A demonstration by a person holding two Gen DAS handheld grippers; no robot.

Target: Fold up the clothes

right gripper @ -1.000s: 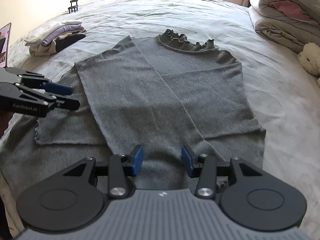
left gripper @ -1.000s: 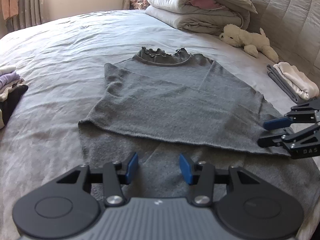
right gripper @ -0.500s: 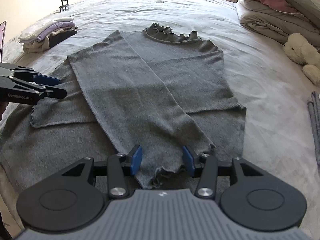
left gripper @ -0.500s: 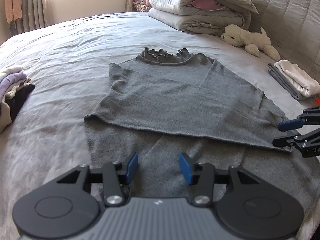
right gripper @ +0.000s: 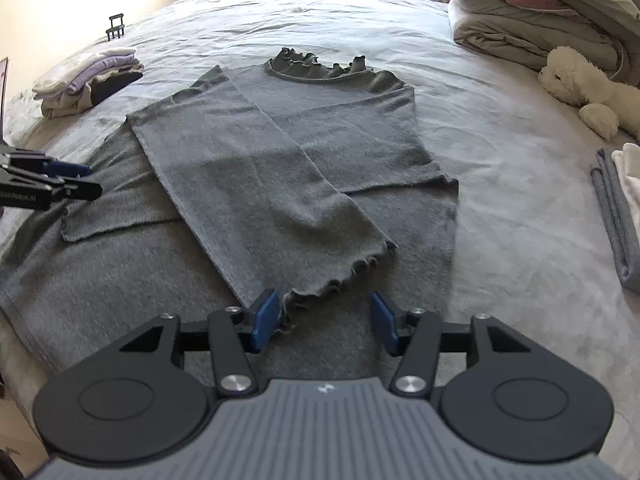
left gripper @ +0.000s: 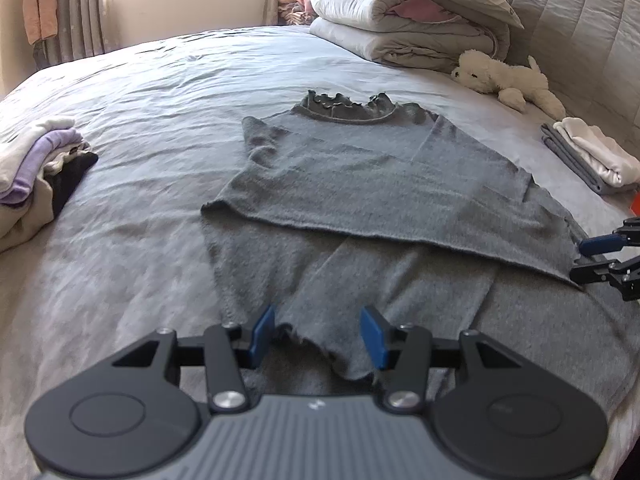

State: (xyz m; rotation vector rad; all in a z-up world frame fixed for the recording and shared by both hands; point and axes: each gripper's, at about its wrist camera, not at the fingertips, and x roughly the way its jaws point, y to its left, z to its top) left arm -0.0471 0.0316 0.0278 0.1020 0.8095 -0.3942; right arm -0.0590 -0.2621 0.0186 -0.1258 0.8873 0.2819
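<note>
A wide bed (left gripper: 140, 92) covered in a grey sheet is seen in both views, and a grey knit top (right gripper: 288, 148) is spread flat across its middle, ruffled collar (right gripper: 316, 66) at the far end and hem nearest the cameras, so its long axis runs away from both grippers. Both sleeves are laid across the body, one crossing the other, with a frilled cuff (right gripper: 340, 276) lying just ahead of the right gripper (right gripper: 324, 316).

The left gripper (left gripper: 318, 338) is held with its jaws well apart and nothing between them; the other sleeve's frilled end (left gripper: 320, 344) lies directly in front of it. The right gripper is likewise spread wide and holds nothing, its left pad just beside the cuff's edge. Each cuff is therefore nearer to its own gripper, and the hem lies below both.

A rolled duvet (left gripper: 408, 28), a white plush dog (left gripper: 504, 80) and two piles of folded garments (left gripper: 36, 164) are set around the top, well apart from it. The second pile (left gripper: 592, 156) is shown whole only by the left view; the crossing of the sleeves is laid out more plainly in the right view.
</note>
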